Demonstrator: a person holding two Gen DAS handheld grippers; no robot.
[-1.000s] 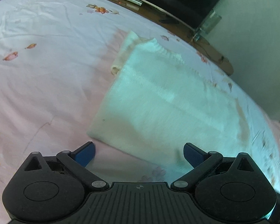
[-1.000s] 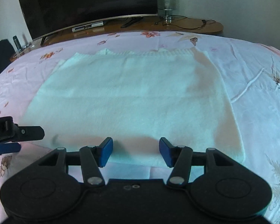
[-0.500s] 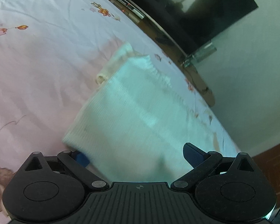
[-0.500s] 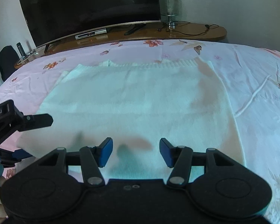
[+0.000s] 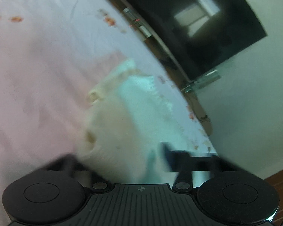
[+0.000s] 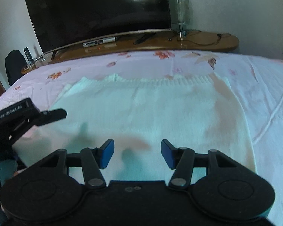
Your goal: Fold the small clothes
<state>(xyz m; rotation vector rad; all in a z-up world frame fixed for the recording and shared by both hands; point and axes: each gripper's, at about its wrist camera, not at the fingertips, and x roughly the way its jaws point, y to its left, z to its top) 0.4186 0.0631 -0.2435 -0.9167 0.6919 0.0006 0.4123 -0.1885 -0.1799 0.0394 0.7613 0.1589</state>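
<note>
A small white knitted garment [image 6: 151, 113] lies flat on the pink floral bedsheet [image 6: 264, 79]. In the blurred left wrist view its near left corner [image 5: 111, 143] is bunched between the fingers of my left gripper [image 5: 120, 158], which has closed in on it. The left gripper also shows at the left of the right wrist view [image 6: 28, 116], at the garment's left edge. My right gripper [image 6: 137, 153] is open over the garment's near hem, with cloth between its blue pads [image 6: 107, 153].
A dark TV [image 6: 98, 13] stands on a wooden unit [image 6: 198, 43] beyond the bed's far edge, with a glass lamp [image 6: 182, 13] beside it. A black chair [image 6: 14, 64] stands at the far left.
My left gripper has moved in over the garment's left corner, closed on it and tilted upward. My right gripper has advanced over the near hem and stays open.
</note>
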